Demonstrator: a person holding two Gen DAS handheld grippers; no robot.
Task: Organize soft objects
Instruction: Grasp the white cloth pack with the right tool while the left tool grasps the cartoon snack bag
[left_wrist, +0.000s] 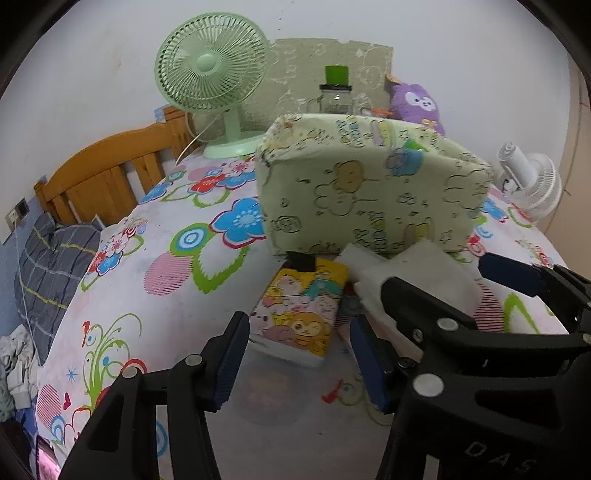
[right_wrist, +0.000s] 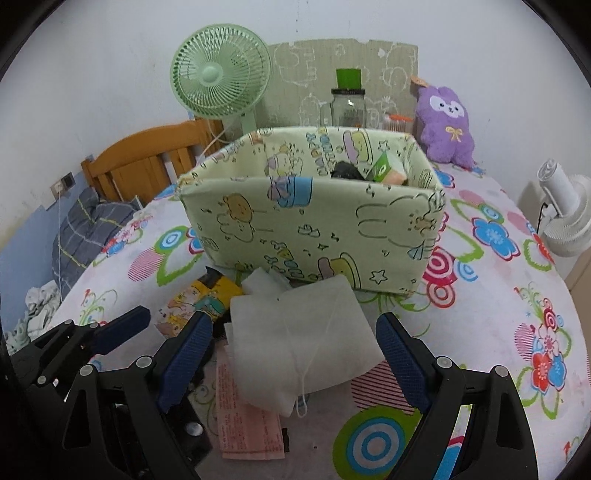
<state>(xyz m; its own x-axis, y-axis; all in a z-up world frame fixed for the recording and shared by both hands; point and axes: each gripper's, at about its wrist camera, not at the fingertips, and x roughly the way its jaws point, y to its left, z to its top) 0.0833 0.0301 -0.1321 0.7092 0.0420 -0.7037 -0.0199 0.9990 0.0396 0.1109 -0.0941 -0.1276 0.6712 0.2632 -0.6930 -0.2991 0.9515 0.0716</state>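
A yellow cartoon-printed tissue pack (left_wrist: 299, 317) lies on the flowered bedsheet (left_wrist: 177, 280), in front of a pale green fabric box (left_wrist: 369, 184). My left gripper (left_wrist: 301, 358) stands open astride the pack's near end, with a gap at each pad. Beside it lies a white folded cloth with a string (right_wrist: 295, 332), resting partly on a pink paper slip (right_wrist: 247, 417). My right gripper (right_wrist: 295, 358) is open around that cloth, pads not pressing. The box (right_wrist: 314, 229) holds a black item and a green packet (right_wrist: 382, 168).
Behind the box stand a green fan (right_wrist: 221, 74), a green-lidded jar (right_wrist: 349, 103) and a purple plush (right_wrist: 447, 125). A white fan (right_wrist: 565, 218) is at the right edge. A wooden headboard (left_wrist: 107, 166) and grey checked pillow (left_wrist: 48, 258) lie left.
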